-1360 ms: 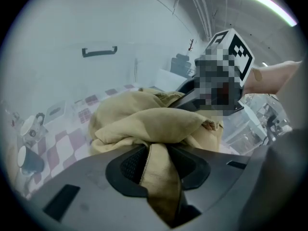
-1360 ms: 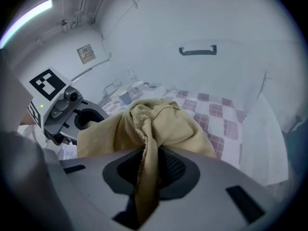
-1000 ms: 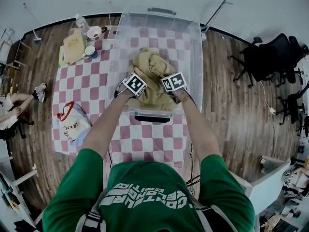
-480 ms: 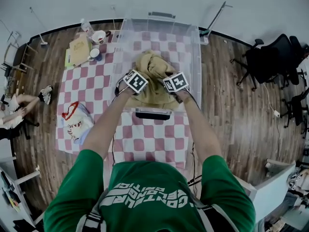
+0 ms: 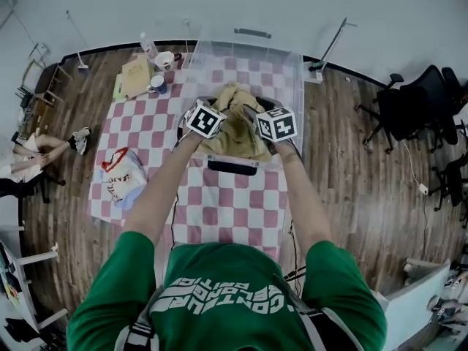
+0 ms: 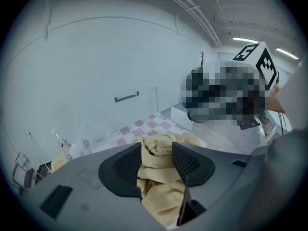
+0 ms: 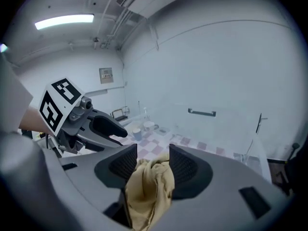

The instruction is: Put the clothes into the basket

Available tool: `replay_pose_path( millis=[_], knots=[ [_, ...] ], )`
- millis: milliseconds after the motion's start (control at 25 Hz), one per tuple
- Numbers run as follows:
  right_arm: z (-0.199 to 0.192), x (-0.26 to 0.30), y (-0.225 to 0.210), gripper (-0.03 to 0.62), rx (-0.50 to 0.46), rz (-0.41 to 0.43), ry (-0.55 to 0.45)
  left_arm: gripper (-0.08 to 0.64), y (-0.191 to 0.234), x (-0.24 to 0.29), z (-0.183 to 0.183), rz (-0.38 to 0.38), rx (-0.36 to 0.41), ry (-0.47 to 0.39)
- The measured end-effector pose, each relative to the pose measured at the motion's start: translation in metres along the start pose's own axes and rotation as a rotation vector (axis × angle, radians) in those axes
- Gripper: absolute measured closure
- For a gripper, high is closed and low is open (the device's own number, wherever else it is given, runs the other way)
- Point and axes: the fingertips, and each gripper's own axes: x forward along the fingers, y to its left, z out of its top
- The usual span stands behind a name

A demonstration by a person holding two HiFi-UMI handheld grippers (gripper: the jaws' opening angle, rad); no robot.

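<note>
Tan garment hangs bunched between my two grippers, inside the outline of the clear basket that stands on the checkered worktop. From the head view I cannot tell whether its lower folds touch the basket floor.

My left gripper has one fold of the garment in its jaws. The jaws have just been widening, yet the fabric fills the gap and presses against both dark pads. It bulges up past the tips, and the rest drapes down below the jaws toward me.

My right gripper grips another fold the same way. Its jaws too have just been widening, and the cloth sits wedged between them, touching each pad and hanging in a thick hank beneath. The two grippers stand close side by side, tips angled down toward the basket, with the garment spanning the space between them.

A white bag with red handles lies well apart, at the worktop's left edge.
</note>
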Motion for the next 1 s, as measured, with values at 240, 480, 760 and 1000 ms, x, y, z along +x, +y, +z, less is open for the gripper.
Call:
replay_pose_path(
  millis=[240,480,760,1000],
  knots=[
    [0.027,-0.046,0.033,0.531,-0.083,-0.018,-0.098,0.499,-0.014,-0.072,0.024,0.073,-0.108,-0.189],
    [0.028,-0.078,0.093,0.584,-0.176,0.065,-0.152,0.555,-0.036,-0.14,0.011,0.122,-0.2,-0.333],
    [0.01,-0.095,0.172,0.584,-0.198,0.193,-0.182,0.555,-0.06,-0.206,-0.034,0.182,-0.275,-0.422],
    [-0.011,-0.092,0.239,0.584,-0.243,0.312,-0.164,0.555,-0.068,-0.256,-0.075,0.27,-0.342,-0.471]
  ],
)
